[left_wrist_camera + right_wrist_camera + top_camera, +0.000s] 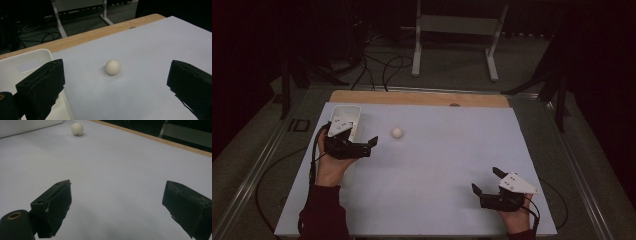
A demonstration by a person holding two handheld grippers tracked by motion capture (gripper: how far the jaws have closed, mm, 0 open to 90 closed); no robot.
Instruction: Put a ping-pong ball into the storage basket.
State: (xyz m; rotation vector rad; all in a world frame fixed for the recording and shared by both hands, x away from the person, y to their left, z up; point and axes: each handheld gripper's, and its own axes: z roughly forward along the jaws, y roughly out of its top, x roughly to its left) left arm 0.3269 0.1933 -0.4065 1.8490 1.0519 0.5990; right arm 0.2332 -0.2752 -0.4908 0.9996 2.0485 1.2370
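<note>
Seemingly lined up to grab, the left gripper [373,145] aims spread fingers at the ball [397,132]; the right gripper [485,181] idles, fingers spread.

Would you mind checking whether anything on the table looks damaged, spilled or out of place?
Nothing stands out. The ball sits loose on the white sheet, beside the upright white bin; nothing is spilled.

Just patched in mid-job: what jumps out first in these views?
A small white ball sits alone on the pale table sheet, toward the far left. The left gripper is just short of it, fingers wide open and aimed at it, beside a white bin at the far-left corner. The right gripper is open too, near the front right, far from the ball.
</note>
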